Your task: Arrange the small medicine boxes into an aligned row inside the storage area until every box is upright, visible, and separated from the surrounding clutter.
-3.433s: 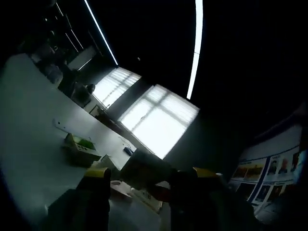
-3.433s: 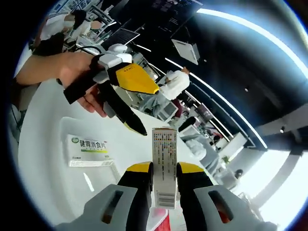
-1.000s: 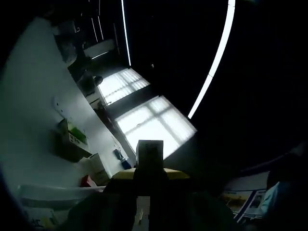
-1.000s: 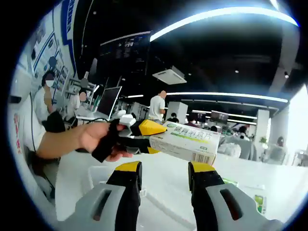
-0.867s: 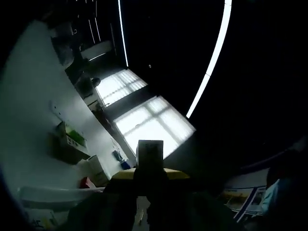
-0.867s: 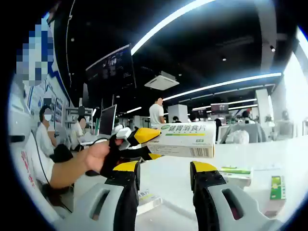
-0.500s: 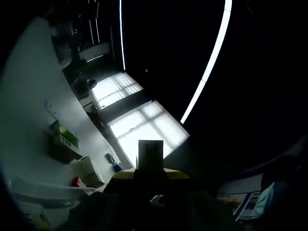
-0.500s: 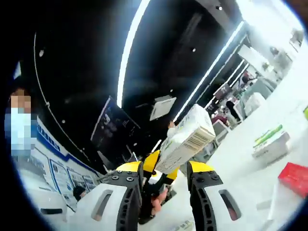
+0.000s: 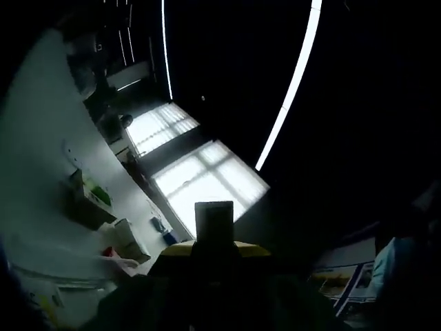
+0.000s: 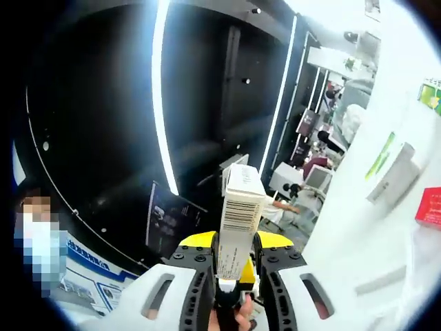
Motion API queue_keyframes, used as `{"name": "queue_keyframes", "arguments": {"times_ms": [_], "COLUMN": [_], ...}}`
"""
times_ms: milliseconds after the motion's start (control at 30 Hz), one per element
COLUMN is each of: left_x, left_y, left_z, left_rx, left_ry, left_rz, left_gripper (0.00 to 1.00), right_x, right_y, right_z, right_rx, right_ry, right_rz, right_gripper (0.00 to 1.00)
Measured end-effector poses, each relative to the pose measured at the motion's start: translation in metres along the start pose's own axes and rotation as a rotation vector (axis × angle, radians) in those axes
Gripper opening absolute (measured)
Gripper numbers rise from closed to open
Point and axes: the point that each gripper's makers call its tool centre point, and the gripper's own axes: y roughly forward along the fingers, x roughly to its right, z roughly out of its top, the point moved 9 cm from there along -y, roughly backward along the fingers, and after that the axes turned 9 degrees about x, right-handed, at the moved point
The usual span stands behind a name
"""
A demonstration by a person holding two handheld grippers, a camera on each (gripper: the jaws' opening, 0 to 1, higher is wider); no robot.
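A small white medicine box (image 10: 239, 207) with a barcode on its side stands on end between my right gripper's (image 10: 235, 243) yellow-tipped jaws, which are shut against its sides. Below it, a person's hand (image 10: 239, 316) grips the left gripper, and a bit of that gripper's yellow shows behind the box. The left gripper view is very dark. There the same box (image 9: 214, 221) appears end-on as a grey rectangle against the bright window, with my left gripper (image 9: 214, 248) shut on it. The box is held high in the air, above the table.
The white table (image 9: 34, 158) runs down the left of the left gripper view with a green-topped box (image 9: 86, 198), a pale box (image 9: 129, 238) and something red (image 9: 110, 252). In the right gripper view, a white box (image 10: 396, 181) and a red box (image 10: 431, 207) lie on the table.
My right gripper's jaws have shut on the box that the left gripper was holding out. The box now stands straight between them instead of slanted. The left gripper has kept its hold.
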Motion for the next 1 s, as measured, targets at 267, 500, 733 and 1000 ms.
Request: {"name": "queue_keyframes", "arguments": {"times_ms": [267, 500, 733, 1000], "left_x": [-0.005, -0.006, -0.003, -0.004], "left_y": [0.001, -0.003, -0.007, -0.013], "left_z": [-0.006, -0.009, -0.001, -0.005], "left_rx": [-0.040, -0.058, -0.060, -0.099], "left_ry": [0.016, 0.056, 0.137, 0.108], "left_rz": [0.009, 0.011, 0.013, -0.014], "left_gripper": [0.18, 0.19, 0.29, 0.29], "right_x": [0.001, 0.000, -0.008, -0.009], "right_y": [0.003, 0.001, -0.002, -0.010], "right_z": [0.004, 0.004, 0.012, 0.016], "right_rx": [0.006, -0.039, -0.111, -0.200], "right_ry": [-0.007, 0.022, -0.040, -0.019], "right_rz": [0.024, 0.024, 0.023, 0.016], "right_gripper": [0.20, 0.18, 0.18, 0.18]}}
